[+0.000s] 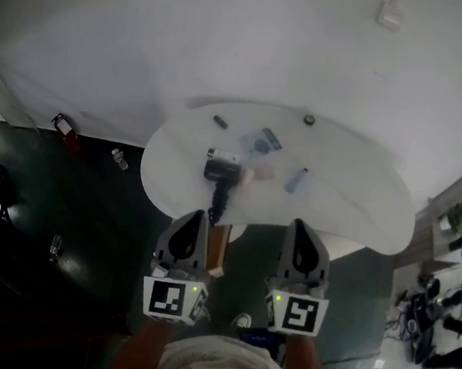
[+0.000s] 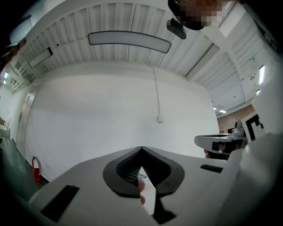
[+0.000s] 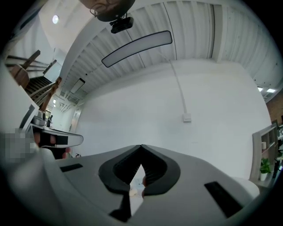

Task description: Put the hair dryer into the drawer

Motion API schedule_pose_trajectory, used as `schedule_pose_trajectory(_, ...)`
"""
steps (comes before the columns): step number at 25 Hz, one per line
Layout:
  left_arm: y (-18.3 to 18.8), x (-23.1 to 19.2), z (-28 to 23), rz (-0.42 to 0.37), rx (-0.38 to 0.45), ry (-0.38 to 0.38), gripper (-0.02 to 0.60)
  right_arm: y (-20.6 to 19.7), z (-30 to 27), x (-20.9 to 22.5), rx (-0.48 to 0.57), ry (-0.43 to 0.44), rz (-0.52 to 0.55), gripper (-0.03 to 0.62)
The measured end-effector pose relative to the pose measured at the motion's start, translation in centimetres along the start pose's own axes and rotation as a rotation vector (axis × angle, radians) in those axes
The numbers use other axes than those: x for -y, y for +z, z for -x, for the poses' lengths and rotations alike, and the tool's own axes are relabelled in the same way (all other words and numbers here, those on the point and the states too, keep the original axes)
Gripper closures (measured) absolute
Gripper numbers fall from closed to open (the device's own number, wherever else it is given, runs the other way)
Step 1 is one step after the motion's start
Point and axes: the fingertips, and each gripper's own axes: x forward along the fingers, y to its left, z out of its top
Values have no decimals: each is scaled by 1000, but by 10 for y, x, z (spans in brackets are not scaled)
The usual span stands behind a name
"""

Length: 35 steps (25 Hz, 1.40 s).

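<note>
The left gripper [image 1: 196, 217] and the right gripper [image 1: 299, 226] are held side by side close to the person's body, pointing about level toward the table, and each has its grey jaws closed tip to tip with nothing between them. Just ahead of them is the round-edged white table [image 1: 355, 195], and on it, a little left of centre, lies the black hair dryer [image 1: 221, 170], its dark coiled cord [image 1: 215, 204] trailing off the near edge toward the left gripper's tips. Neither gripper touches it. A few small items are scattered around the dryer, too small to name. To me this looks like the very start: the approach has not begun, and the next move calls for opening one pair of jaws and reaching forward and down to take the dryer's body or handle while minding the dangling cord. A brown wooden piece [image 1: 218, 251] shows under the table's near edge between the grippers; whether that is the drawer I cannot tell. Only the head view shows the tabletop and the dryer. The two gripper views look over the closed jaws at the bare white wall [image 2: 97, 110] with its small white wall box [image 3: 187, 117], and the left gripper view alone catches a red fire extinguisher [image 2: 35, 170] by the wall.
</note>
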Motion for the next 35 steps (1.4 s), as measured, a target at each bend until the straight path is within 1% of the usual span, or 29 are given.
schedule_pose_trajectory(5,-2,8,0,-7,-5,23,581,-6,0,6,0,18,-30,589)
schedule_pose_trajectory(11,-3,14,4,-23,-17,89,581,-19,-6,12,-5,73,-73,589)
schedule_pose_trajectory(14,-6,14,10,-17,-27,128,581,-27,-7,11,-21,106,-87,589)
schedule_pose_trajectory(17,-7,13,16,-28,-31,161,581,-34,-8,9,-37,133,-96,589)
schedule_pose_trajectory(22,-8,8,23,-33,-37,192,581,-37,-11,1,-39,163,-99,589)
schedule_pose_trajectory(28,-9,-7,27,-24,-25,193,581,-41,-17,-16,-52,175,-87,589)
schedule_pose_trajectory(35,-13,-48,33,-6,-27,173,581,-44,-32,-56,-71,158,-61,589)
